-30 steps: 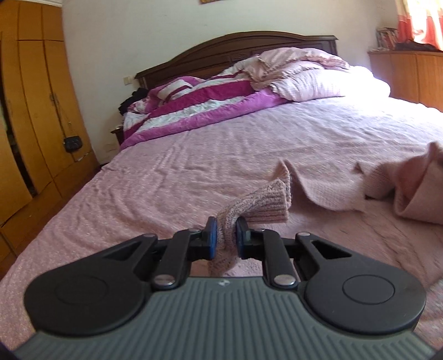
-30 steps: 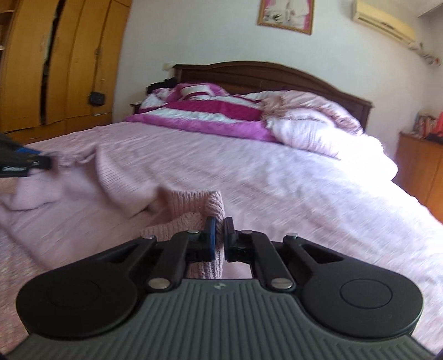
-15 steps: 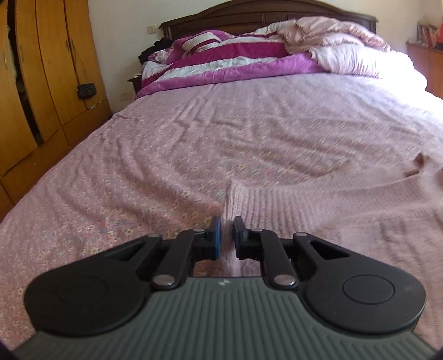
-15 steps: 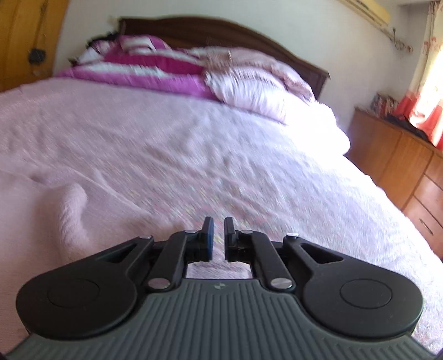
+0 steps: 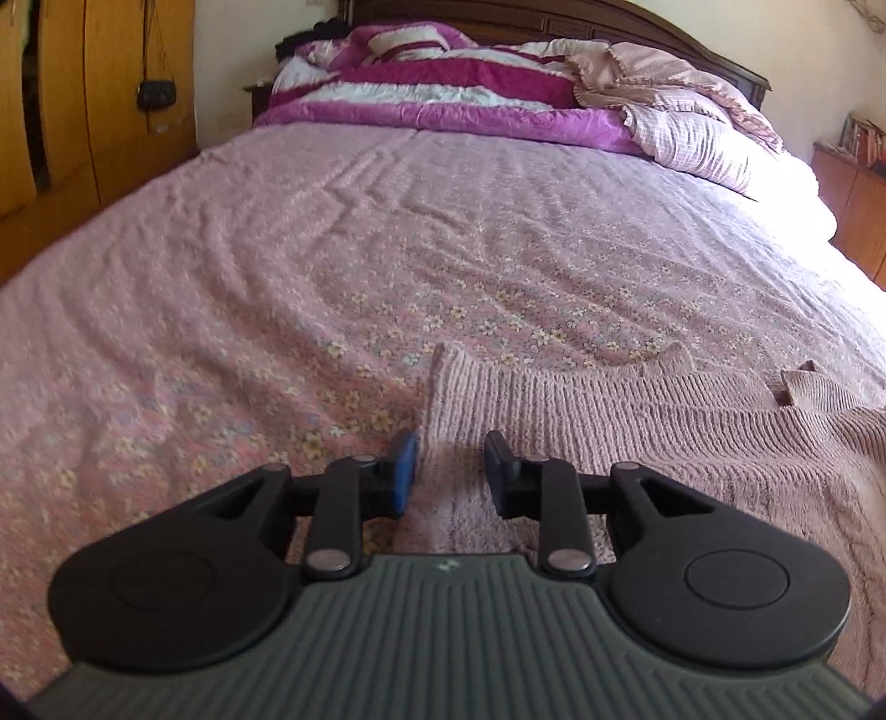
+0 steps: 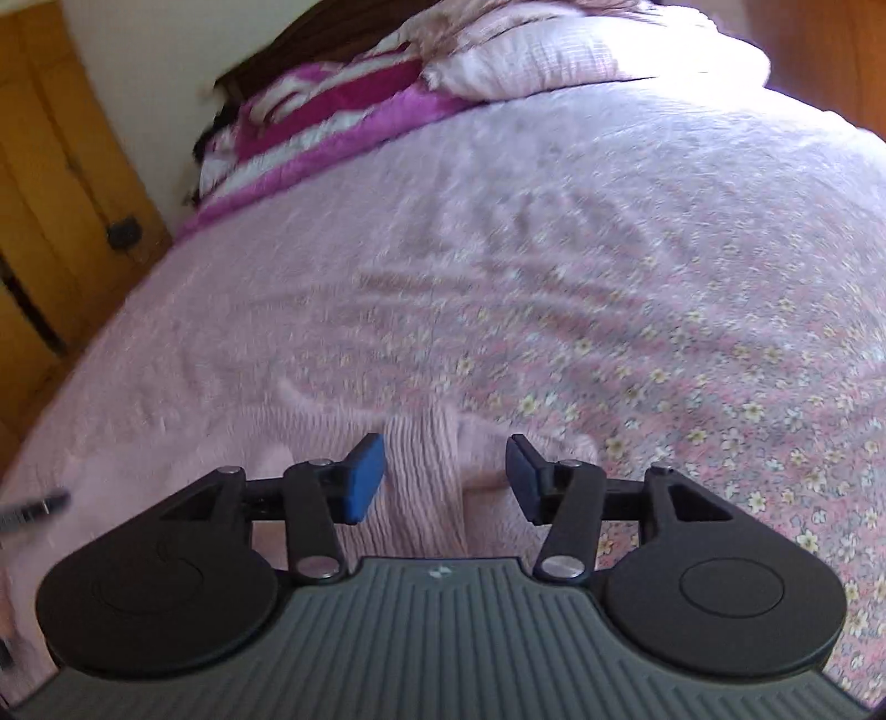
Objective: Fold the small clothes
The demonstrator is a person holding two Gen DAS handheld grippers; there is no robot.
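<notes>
Pink knit sweater (image 5: 637, 421) lies unlabelled under left gripper (image 5: 449, 468) and right gripper (image 6: 446, 476), jaws opening, released.

Your sweater (image 5: 637, 437) lies flat on the bedsheet (image 5: 332, 266) at the near end of the bed. In the left wrist view, its corner sits between the opening jaws of your left gripper (image 5: 449, 468), untouched by the pads, and the garment extends to the right. The folded quilt (image 5: 443, 94) and the comforter (image 5: 692, 127) lie at the far end, against the headboard (image 5: 664, 33). The wardrobe (image 5: 83, 111) stands left of the bed.
</notes>
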